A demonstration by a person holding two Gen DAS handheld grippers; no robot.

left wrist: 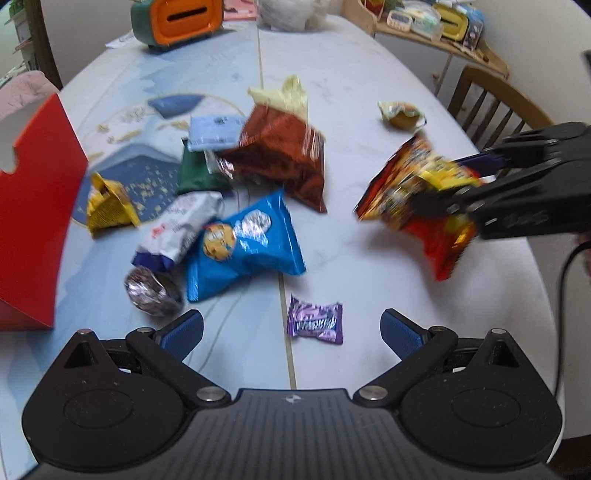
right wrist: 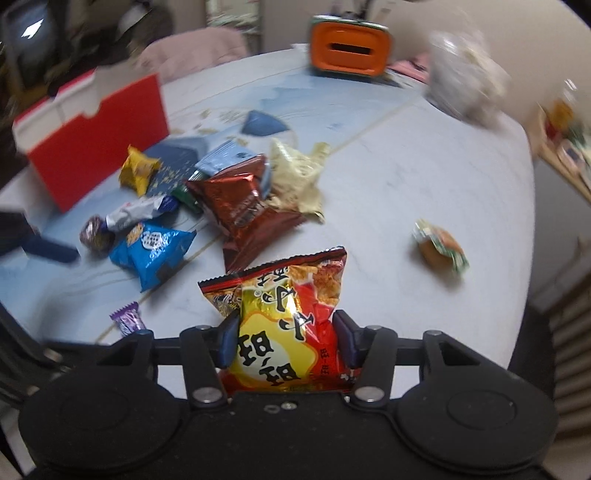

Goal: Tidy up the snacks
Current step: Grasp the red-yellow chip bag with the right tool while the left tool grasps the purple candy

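Note:
My right gripper (right wrist: 286, 339) is shut on a red and yellow snack bag (right wrist: 284, 314) and holds it above the table; it also shows in the left wrist view (left wrist: 417, 199). My left gripper (left wrist: 291, 328) is open and empty, low over the table near a small purple candy packet (left wrist: 314, 319). A pile of snacks lies mid-table: a blue cookie bag (left wrist: 243, 243), a brown chip bag (left wrist: 284, 158), a silver packet (left wrist: 181, 225), a yellow packet (left wrist: 107, 205). A red open box (left wrist: 33, 221) stands at the left.
An orange and green container (left wrist: 177, 22) stands at the far end of the pale table (left wrist: 369, 280). A small burger-print packet (left wrist: 400, 114) lies alone at the right. A wooden chair (left wrist: 495, 107) and a cluttered shelf (left wrist: 432, 22) stand beyond the right edge.

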